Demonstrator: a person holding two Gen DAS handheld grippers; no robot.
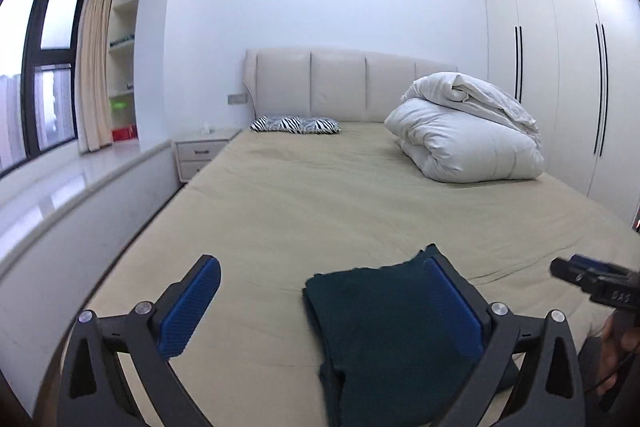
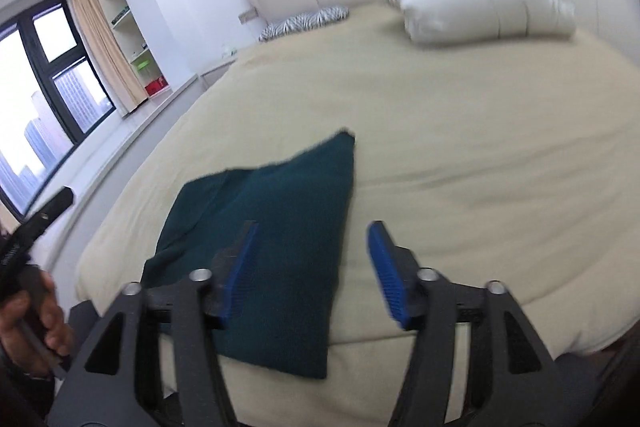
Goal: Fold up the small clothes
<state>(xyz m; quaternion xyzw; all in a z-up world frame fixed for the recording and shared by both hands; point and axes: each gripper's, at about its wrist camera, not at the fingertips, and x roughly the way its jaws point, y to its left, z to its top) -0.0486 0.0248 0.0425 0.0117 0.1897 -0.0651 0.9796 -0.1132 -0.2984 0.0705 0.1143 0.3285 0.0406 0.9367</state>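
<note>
A dark green folded garment (image 1: 384, 327) lies flat on the beige bed (image 1: 320, 211) near its front edge. It also shows in the right wrist view (image 2: 280, 227). My left gripper (image 1: 324, 267) is open and empty, above the bed, its right finger over the garment's right side. My right gripper (image 2: 314, 231) is open and empty, held above the garment's right edge, with its left finger over the cloth. The right gripper's tip shows at the right of the left wrist view (image 1: 568, 269). The left gripper's tip shows at the left of the right wrist view (image 2: 48, 207).
A bundled white duvet (image 1: 464, 131) sits at the bed's far right. A zebra-print pillow (image 1: 296, 125) lies by the headboard (image 1: 344, 83). A nightstand (image 1: 200, 153) and window ledge (image 1: 60, 187) run along the left. Wardrobe doors (image 1: 560, 67) stand on the right.
</note>
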